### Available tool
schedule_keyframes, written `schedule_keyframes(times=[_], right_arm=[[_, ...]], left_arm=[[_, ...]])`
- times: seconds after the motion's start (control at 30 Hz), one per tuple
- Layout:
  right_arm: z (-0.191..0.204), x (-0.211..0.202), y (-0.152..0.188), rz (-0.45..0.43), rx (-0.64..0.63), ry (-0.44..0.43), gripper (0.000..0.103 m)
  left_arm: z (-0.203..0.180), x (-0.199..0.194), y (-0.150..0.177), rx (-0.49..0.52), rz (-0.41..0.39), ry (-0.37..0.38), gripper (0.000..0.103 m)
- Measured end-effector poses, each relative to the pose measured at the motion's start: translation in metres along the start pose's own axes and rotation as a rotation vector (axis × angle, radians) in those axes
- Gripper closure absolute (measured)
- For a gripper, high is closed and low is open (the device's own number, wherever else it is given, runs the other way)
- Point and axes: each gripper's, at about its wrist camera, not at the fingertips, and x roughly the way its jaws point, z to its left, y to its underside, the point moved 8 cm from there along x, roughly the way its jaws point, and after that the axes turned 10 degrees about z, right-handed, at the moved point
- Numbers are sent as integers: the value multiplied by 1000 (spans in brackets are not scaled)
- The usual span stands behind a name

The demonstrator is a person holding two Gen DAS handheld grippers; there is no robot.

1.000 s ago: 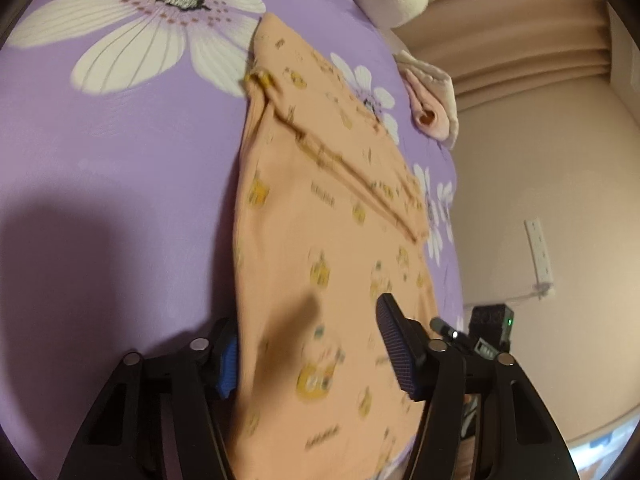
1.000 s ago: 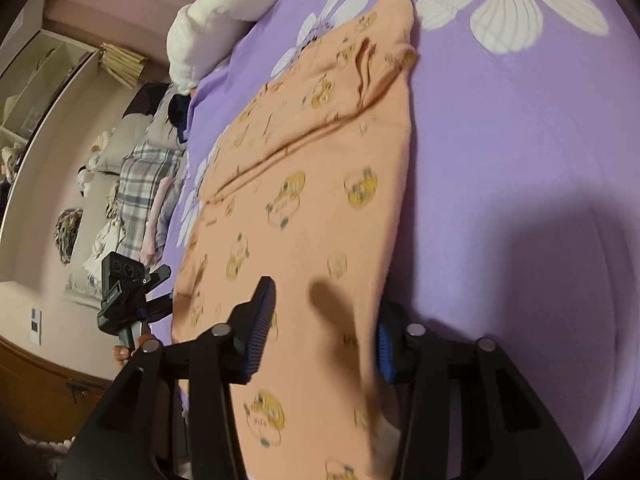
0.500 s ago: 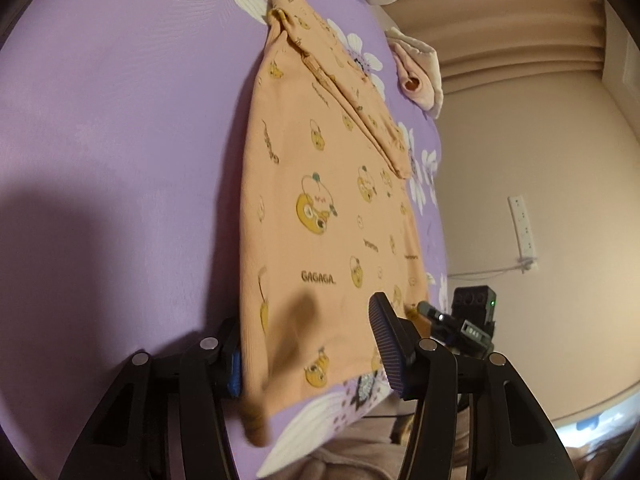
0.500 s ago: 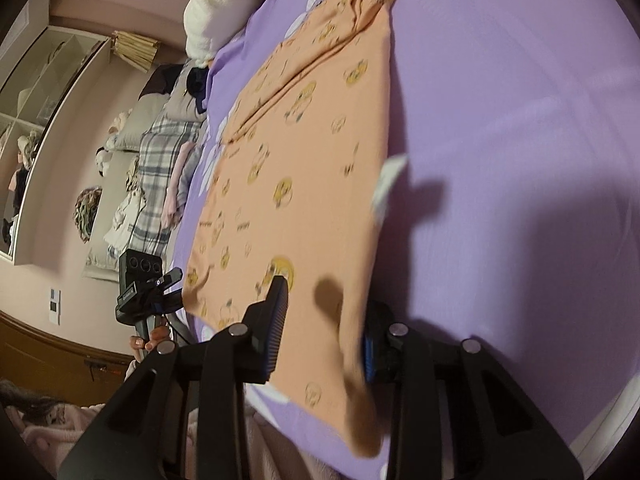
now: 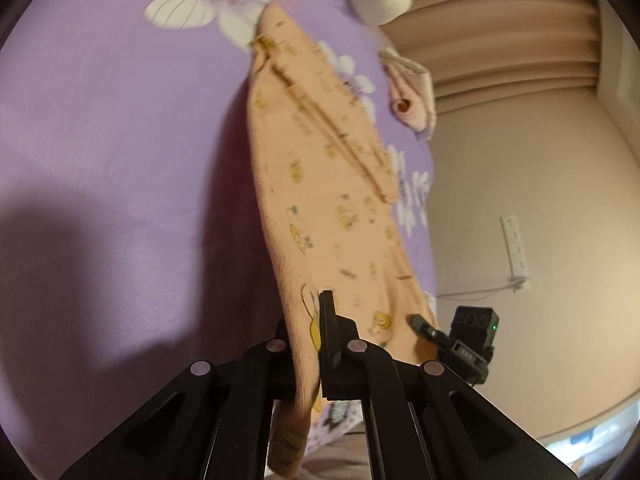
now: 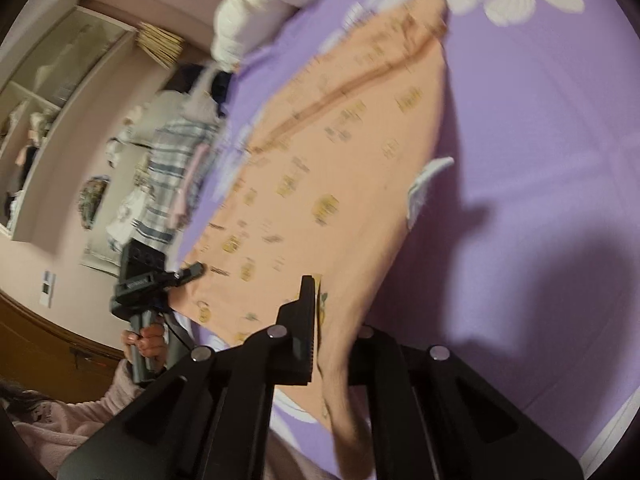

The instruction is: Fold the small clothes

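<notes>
Warm, dim indoor light colours both views. Dark shadows of the tools fall across the purple bedsheet (image 5: 120,160), lower left in the left view and lower right in the right one. Motion blur smears the print on the orange garment (image 6: 340,184). Fisheye curvature bends the walls, and the corners go black.

This is a bedroom in a home. A bed with a purple flowered sheet (image 5: 120,160) fills most of both views, with a white pillow (image 6: 260,12) at its far end. Folded clothes (image 6: 176,168) (one is checked) lie beside it, and beige curtains (image 5: 500,40) cover the wall.
</notes>
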Motion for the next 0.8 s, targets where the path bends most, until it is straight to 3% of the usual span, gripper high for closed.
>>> schedule_keyframes(times=[0.13, 0.47, 0.8], right_arm=[[21, -14, -13, -74, -42, -46, 98], [59, -40, -23, -190, -154, -73, 100], [72, -61, -16, -223, -214, -48, 100]], left_arm=[[-28, -10, -7, 72, -34, 50, 103], [-70, -25, -14, 217, -125, 51, 103], [-82, -36, 0, 259, -118, 52, 103]])
